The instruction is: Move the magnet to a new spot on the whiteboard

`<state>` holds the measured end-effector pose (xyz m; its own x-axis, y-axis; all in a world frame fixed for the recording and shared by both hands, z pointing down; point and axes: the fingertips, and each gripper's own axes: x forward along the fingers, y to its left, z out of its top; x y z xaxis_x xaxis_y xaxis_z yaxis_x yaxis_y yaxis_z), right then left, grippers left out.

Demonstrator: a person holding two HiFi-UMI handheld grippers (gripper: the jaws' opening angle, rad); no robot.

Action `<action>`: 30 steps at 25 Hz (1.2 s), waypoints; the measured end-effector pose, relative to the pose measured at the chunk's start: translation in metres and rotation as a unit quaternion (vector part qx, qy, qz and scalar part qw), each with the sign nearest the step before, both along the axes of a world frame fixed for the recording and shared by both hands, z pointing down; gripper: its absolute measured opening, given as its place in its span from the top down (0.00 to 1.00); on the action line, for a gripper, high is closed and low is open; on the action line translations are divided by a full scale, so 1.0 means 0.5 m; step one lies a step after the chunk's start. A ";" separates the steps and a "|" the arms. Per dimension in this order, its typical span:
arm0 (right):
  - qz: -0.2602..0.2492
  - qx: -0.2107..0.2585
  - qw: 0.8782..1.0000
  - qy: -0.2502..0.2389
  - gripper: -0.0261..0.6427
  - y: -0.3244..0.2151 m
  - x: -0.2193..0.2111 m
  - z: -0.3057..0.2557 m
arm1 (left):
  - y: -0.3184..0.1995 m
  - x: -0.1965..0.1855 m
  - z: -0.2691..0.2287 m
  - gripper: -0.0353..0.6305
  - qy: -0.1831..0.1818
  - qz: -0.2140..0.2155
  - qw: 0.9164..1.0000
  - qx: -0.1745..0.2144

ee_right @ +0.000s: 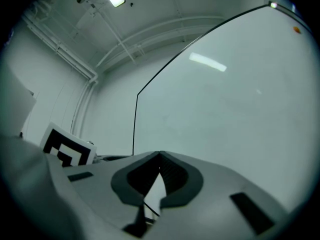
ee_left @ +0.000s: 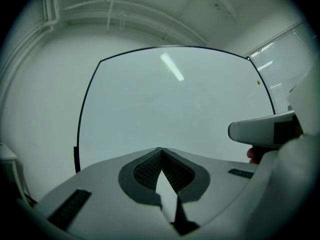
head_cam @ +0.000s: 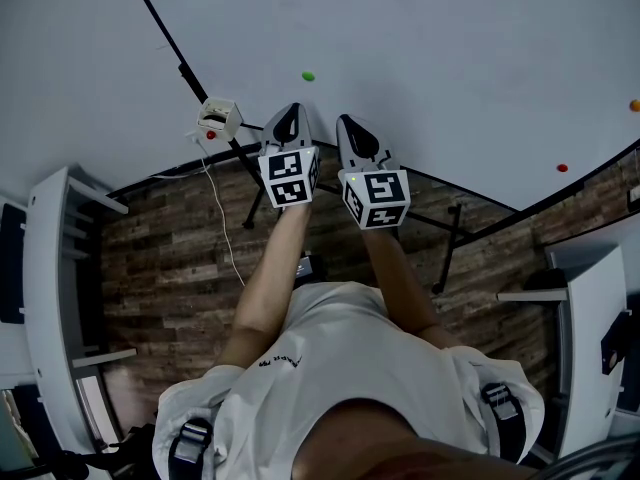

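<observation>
The whiteboard fills the top of the head view and carries three small magnets: a green magnet, a red magnet and an orange magnet. My left gripper points at the board just below the green magnet, apart from it, jaws shut with nothing between them. My right gripper is beside it, also shut and empty. The left gripper view shows one magnet far right on the board; the right gripper view shows an orange one.
A small white box with a hanging cable sits at the board's lower left edge. The board's black stand legs cross the wood floor. White shelf units stand at left and right.
</observation>
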<state>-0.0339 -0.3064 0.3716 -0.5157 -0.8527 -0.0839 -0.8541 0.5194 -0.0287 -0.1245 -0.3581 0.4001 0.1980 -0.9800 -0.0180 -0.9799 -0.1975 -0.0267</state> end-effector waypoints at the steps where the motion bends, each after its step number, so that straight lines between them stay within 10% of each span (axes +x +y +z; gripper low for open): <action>1: -0.001 0.000 1.000 0.001 0.94 0.001 -0.001 0.000 | 0.005 0.000 -0.005 0.94 0.002 0.000 1.000 0.002; 30: 0.008 -0.007 1.000 0.001 0.94 0.053 0.024 0.006 | 0.142 0.042 -0.060 0.94 -0.003 0.019 0.999 0.042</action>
